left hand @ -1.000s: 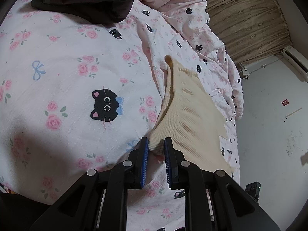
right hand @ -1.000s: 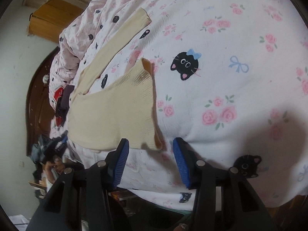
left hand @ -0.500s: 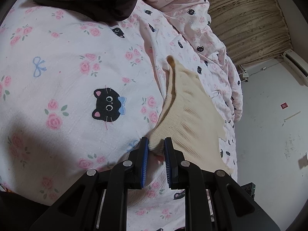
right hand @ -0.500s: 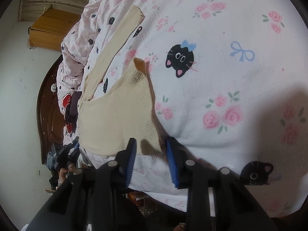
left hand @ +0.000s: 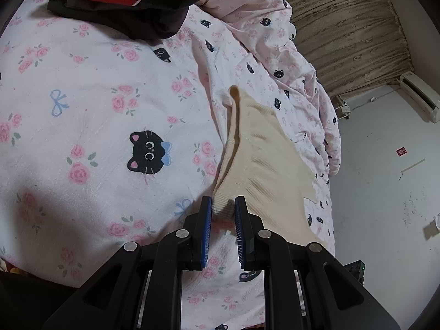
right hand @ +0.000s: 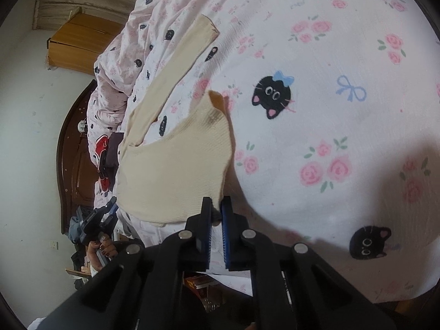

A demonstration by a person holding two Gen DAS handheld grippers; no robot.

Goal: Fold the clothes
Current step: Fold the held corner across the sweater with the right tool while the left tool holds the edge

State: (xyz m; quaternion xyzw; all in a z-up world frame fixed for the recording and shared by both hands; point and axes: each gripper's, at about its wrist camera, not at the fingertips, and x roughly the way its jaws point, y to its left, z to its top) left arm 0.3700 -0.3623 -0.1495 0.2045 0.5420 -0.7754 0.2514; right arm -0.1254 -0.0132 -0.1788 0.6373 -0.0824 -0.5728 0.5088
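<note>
On the cat-print bedsheet [left hand: 96,115], both tongs grip sweater [left hand: 264,165].

Ahead of my left hand-held gripper [left hand: 222,206], the flat stretch of white bed sheet printed with roses and black cats [left hand: 96,104] lies open for a pass. A heap of red and black clothing [left hand: 123,0] blocks its far end. A rumpled pink cat-print duvet [left hand: 275,63] walls off the right side. My right hand-held gripper [right hand: 216,209] has open sheet to its right.
</note>
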